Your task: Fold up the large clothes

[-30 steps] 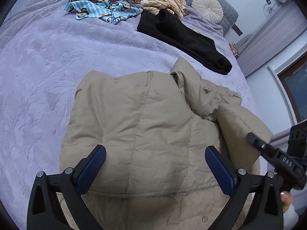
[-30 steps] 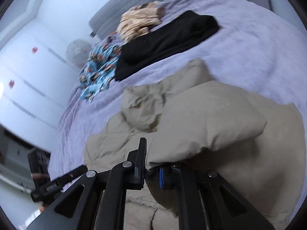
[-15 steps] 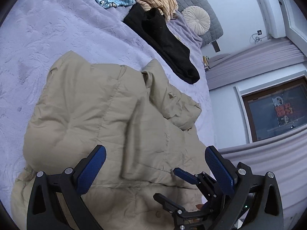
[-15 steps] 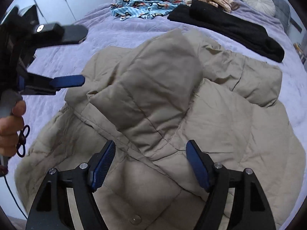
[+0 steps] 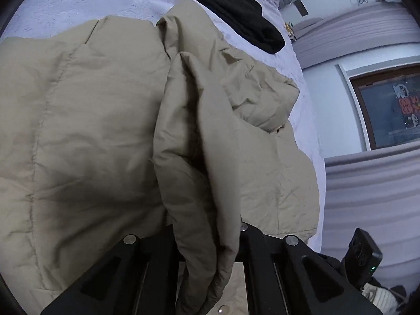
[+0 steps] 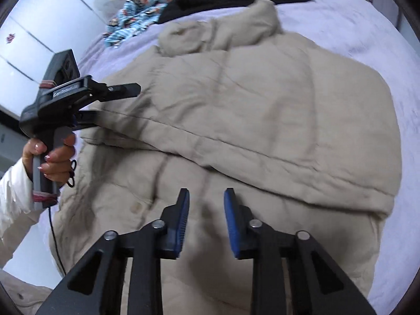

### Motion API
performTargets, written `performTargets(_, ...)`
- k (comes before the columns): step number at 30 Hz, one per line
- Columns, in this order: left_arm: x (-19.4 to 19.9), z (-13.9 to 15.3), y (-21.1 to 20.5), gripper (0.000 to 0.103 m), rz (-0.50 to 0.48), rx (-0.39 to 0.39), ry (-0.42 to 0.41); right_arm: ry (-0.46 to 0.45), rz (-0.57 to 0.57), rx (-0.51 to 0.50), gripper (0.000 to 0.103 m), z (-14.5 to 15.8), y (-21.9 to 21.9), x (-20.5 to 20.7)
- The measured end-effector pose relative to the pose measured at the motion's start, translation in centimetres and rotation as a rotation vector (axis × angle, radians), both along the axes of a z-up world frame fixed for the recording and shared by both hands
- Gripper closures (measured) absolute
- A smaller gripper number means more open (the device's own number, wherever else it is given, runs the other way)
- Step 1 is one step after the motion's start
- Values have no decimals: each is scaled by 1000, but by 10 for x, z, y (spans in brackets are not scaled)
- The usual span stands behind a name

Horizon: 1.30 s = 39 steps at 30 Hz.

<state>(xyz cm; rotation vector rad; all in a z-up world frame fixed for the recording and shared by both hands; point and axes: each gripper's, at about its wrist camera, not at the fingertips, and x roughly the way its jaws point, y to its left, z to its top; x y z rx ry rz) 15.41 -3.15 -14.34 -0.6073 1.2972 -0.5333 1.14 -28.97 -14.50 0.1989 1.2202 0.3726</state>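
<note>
The beige coat (image 6: 249, 110) sprawls across the purple bed (image 6: 367, 26), filling mid-frame. The left gripper (image 5: 207, 236) pinches a raised fold of it at bottom centre; the right gripper (image 6: 206, 223) hovers above, jaws slightly parted, empty.

Soft, cool, even indoor light, no glare. Heavy fisheye bending, black vignette at corners of both my views. Motion blur smears beige jacket (image 6: 262, 120) in my right view; my left view sharper. Dark shadow pools under raised jacket fold (image 5: 199, 157) near my left fingers.
</note>
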Motion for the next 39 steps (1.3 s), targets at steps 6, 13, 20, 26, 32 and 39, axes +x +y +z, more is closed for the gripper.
performTargets(6, -10, 54, 30, 95, 68, 27, -177, -51, -71, -166, 80, -4, -39, 8)
performTargets(13, -15, 2, 21, 94, -17, 255, -91, -64, -207, -210, 103, -22, -108, 18)
performTargets(20, -26, 11, 37, 74, 37, 377, -116, -40, -259, -139, 103, -42, -119, 20)
performTargets(26, -33, 39, 82, 73, 147, 519, -178, 41, -282, -90, 96, -26, -124, 7)
performTargets(32, -36, 64, 72, 73, 109, 436, -242, -60, -270, -69, 90, 23, -117, -39)
performTargets(39, -11, 24, 11, 73, 19, 571, -269, -141, -349, 35, 90, 40, -121, 37)
